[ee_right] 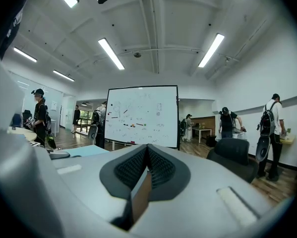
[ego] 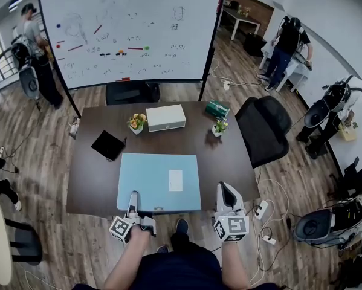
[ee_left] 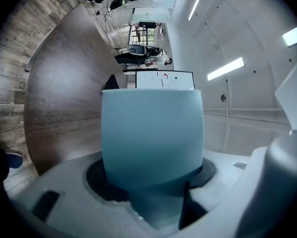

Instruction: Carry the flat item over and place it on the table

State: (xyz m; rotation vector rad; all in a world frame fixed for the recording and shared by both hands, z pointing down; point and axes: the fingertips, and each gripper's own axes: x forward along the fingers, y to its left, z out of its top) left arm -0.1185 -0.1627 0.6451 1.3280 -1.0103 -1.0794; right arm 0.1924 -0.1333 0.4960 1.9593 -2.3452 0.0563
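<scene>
The fingers of the left gripper point(ego: 133, 203) are clamping the near edge of the light-blue flat rectangular mat point(ego: 159, 180) lying ahead of them on the dark wooden table point(ego: 93, 183). Those of the right gripper point(ego: 225, 190) are resting clenched and empty. Pulling back before letting go is likely risking dragging the mat off.

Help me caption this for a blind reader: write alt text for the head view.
Seen from above, the left gripper grips the near edge of a light blue mat lying on a dark wooden table, while the right gripper is at the table's edge to the mat's right. A white box and a whiteboard lie beyond.
</scene>
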